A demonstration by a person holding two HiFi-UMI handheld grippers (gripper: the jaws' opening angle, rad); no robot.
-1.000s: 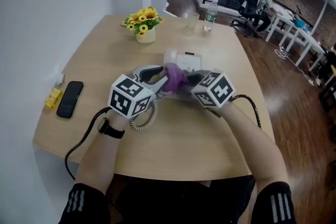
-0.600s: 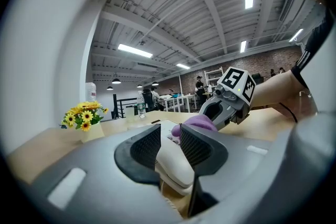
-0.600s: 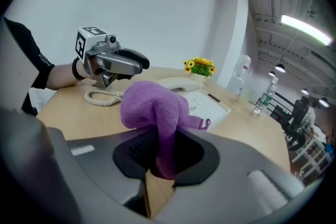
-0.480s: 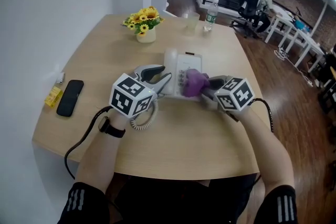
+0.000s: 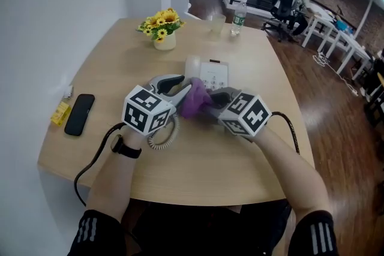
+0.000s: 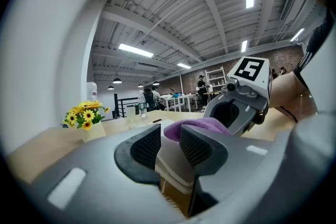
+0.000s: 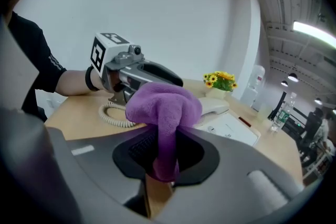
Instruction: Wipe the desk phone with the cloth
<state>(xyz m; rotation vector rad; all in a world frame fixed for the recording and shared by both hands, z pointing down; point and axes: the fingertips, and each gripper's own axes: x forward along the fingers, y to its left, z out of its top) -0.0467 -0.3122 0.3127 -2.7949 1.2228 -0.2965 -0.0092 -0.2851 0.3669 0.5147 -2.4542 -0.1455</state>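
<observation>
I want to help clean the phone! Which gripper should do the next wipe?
The right gripper. Its jaws are shut on the purple cloth, right at the desk phone. The left gripper has no cloth; its jaws clamp a pale part of the phone, likely steadying it.

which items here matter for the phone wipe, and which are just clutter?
In use: phone; cloth; right gripper, shut on the cloth; left gripper, clamped on the phone.
Clutter: flowers; mobile; yellow pack; bottle; cup.
</observation>
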